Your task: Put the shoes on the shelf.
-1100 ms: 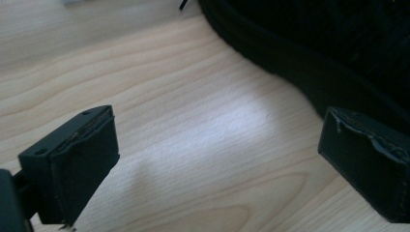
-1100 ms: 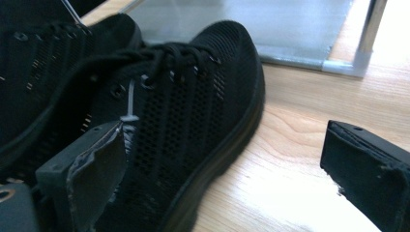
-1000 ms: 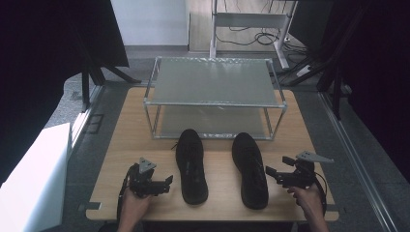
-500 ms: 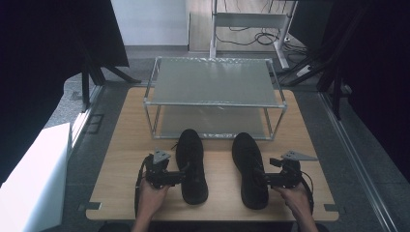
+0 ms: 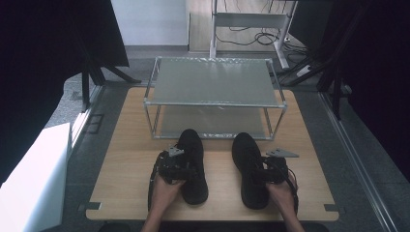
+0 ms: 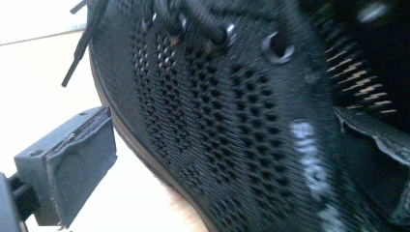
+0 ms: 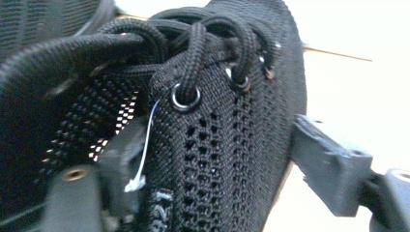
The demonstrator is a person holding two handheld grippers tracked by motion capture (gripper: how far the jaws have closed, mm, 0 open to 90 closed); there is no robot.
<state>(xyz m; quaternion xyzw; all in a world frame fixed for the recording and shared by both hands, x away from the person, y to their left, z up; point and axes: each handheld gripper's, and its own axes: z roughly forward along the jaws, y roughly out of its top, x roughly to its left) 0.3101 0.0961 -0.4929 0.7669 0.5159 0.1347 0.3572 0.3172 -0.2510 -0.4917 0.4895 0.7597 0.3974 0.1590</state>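
Two black shoes lie side by side near the table's (image 5: pixel 121 159) front edge, toes toward a metal rack (image 5: pixel 212 104) at the back. The left tool (image 5: pixel 176 166) straddles the outer wall of the left shoe (image 5: pixel 193 164), jaws spread, one inside the opening. The right tool (image 5: pixel 270 171) likewise straddles the right shoe (image 5: pixel 249 166), jaws spread around its side wall.

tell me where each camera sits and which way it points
High view: above the person's side, looking forward and down on the table, rack, both shoes; forearms, both grippers.
Left gripper view: on the left gripper, facing the left shoe; own jaws.
Right gripper view: on the right gripper, facing the right shoe; own jaws.
Shared: the shoes.
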